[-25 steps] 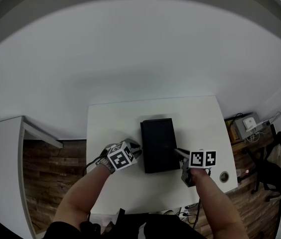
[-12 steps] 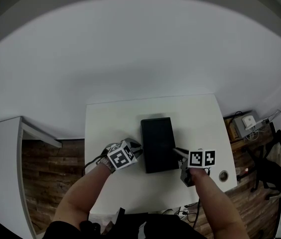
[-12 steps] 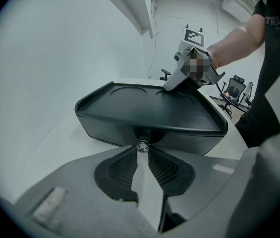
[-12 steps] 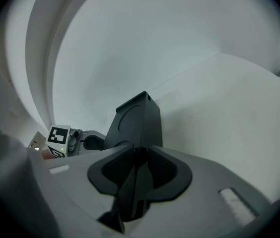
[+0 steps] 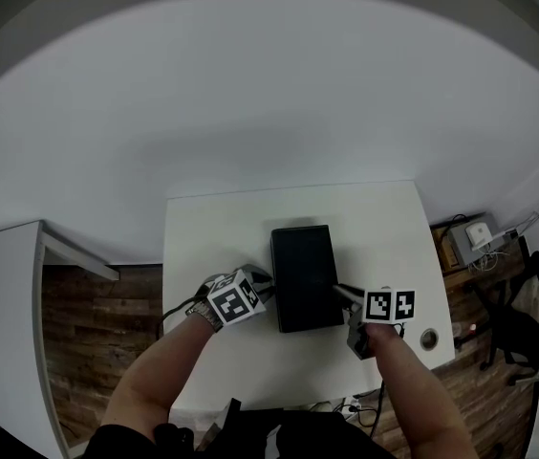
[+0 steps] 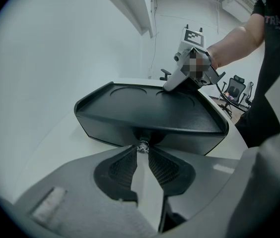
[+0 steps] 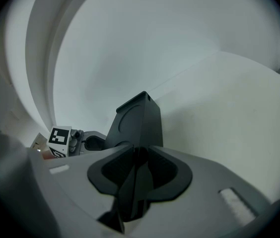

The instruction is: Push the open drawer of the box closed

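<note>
Looks done: drawer (image 6: 179, 142) flush in the black plastic box (image 5: 304, 277), left gripper (image 5: 268, 278) pinching its silver knob (image 6: 142, 146), right gripper (image 7: 139, 151) clamping the rim.

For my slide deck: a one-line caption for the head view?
Black box on a white table, left gripper at its left side, right gripper at its right.

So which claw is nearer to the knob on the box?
The left claw: tips at the knob; the right claw holds the box's far rim.
</note>
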`<state>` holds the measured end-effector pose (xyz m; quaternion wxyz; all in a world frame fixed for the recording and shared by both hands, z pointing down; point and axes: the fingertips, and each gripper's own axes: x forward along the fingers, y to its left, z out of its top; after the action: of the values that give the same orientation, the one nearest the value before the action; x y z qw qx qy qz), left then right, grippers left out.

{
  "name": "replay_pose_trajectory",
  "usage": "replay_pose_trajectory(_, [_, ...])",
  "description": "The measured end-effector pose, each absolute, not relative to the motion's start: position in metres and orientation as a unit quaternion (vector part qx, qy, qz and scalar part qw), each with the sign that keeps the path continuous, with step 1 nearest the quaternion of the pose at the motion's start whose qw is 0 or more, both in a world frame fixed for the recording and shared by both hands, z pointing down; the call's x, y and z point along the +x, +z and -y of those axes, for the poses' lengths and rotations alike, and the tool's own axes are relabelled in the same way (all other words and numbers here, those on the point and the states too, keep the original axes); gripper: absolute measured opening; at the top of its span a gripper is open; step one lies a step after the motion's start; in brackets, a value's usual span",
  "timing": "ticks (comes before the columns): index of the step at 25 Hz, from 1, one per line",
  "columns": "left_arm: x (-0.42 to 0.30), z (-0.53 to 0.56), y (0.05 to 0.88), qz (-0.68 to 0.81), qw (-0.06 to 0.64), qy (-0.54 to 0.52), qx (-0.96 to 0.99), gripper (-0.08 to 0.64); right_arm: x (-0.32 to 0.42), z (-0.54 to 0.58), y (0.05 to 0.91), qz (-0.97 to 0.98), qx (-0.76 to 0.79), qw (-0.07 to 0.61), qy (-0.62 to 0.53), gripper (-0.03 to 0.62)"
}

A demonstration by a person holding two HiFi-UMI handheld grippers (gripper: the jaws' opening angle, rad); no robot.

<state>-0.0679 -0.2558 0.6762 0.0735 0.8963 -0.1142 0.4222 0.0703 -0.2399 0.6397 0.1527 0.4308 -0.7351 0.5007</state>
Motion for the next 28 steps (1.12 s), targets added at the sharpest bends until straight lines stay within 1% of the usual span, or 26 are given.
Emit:
replay_pose_trajectory(6, [-0.069,0.258,0.675,0.129,0.074,0.403,0.903,0.081,0.069,0.242,0.639,0.734,0.429,0.159,0.502,0.097])
replay_pose_trajectory(11, [-0.090,0.250,0.670,0.158,0.088,0.387,0.904,0.083,0.070,0.242,0.640,0.731,0.421,0.150,0.516,0.101])
replay_pose_trajectory(12, [-0.097,0.247,0.666,0.171,0.098,0.382,0.903,0.081,0.070,0.242,0.640,0.732,0.419,0.144,0.517,0.103])
replay_pose_trajectory(13, [-0.104,0.244,0.661,0.185,0.113,0.375,0.901,0.052,0.071,0.243,0.640,0.734,0.417,0.139,0.517,0.104])
replay_pose_trajectory(14, [-0.111,0.241,0.656,0.201,0.130,0.365,0.900,0.003,0.071,0.243,0.640,0.737,0.415,0.136,0.516,0.104])
replay_pose_trajectory(19, [-0.135,0.209,0.639,0.262,0.216,0.300,0.892,0.002,0.078,0.240,0.633,0.749,0.412,0.124,0.504,0.103])
replay_pose_trajectory(21, [-0.140,0.192,0.633,0.285,0.234,0.282,0.886,0.002,0.086,0.235,0.627,0.752,0.415,0.119,0.498,0.092])
replay_pose_trajectory(22, [-0.142,0.184,0.630,0.296,0.242,0.274,0.883,0.002,0.090,0.230,0.624,0.755,0.416,0.118,0.493,0.061])
replay_pose_trajectory(23, [-0.143,0.174,0.626,0.306,0.249,0.265,0.880,0.002,0.094,0.225,0.620,0.760,0.415,0.120,0.486,0.016])
replay_pose_trajectory(24, [-0.143,0.164,0.622,0.315,0.255,0.257,0.877,0.002,0.098,0.218,0.616,0.765,0.412,0.123,0.480,-0.002])
replay_pose_trajectory(28, [-0.134,0.123,0.597,0.345,0.254,0.228,0.874,0.002,0.104,0.180,0.600,0.787,0.379,0.133,0.468,-0.002])
